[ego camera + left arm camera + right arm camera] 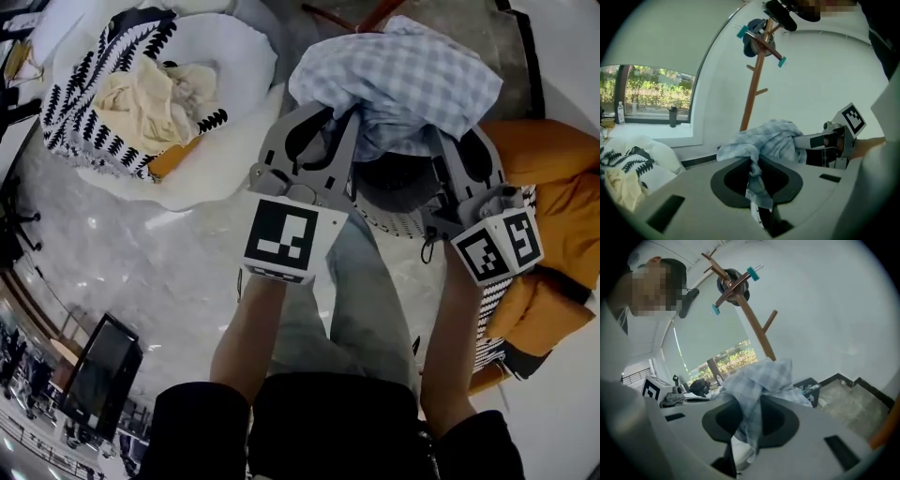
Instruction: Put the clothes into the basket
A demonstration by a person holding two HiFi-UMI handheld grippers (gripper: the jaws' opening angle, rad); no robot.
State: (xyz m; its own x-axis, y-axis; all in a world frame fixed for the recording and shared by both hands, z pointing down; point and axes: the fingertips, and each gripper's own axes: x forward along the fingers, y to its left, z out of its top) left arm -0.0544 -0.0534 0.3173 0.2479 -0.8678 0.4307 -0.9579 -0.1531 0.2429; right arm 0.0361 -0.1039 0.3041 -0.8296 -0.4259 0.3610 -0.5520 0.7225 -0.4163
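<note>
— What are the two grippers holding?

— One blue-checked shirt (pixel 403 80). The left gripper (pixel 757 164) is pinching a fold of it, and the right gripper (pixel 750 404) is clamped on another fold. The shirt is bunched in the air between them.

— Where's the basket?

— The black-and-white patterned basket (pixel 70 103) sits well apart from the shirt, off to the person's left. It has cream clothes (pixel 150 98) inside. An orange garment (pixel 553 187) lies at the right.

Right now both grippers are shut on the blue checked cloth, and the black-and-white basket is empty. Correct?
Not empty. The head view shows the black-and-white basket holding cream clothes. The rest stands: the left gripper and the right gripper are both shut on the blue checked cloth, as each gripper view shows.
</note>
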